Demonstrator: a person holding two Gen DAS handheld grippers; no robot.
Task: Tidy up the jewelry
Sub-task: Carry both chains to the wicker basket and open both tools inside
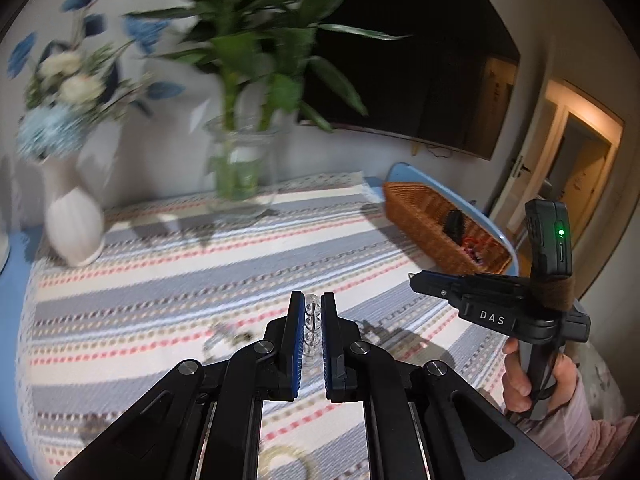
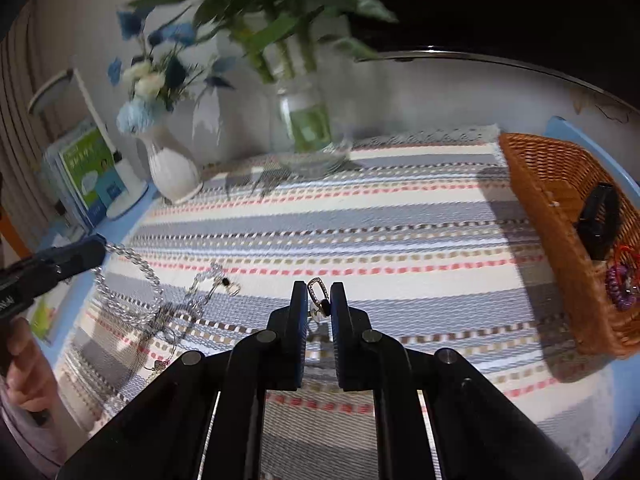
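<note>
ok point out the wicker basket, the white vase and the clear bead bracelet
wicker basket (image 2: 540,184), right wrist view, inner side wall
white vase (image 2: 172,172), right wrist view, belly
clear bead bracelet (image 1: 311,322), left wrist view, beads between the pads

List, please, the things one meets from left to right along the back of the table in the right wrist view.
Green and blue booklets → white lamp base → white vase with blue and white flowers → glass jar with green stems → wicker basket at the right edge.
</note>
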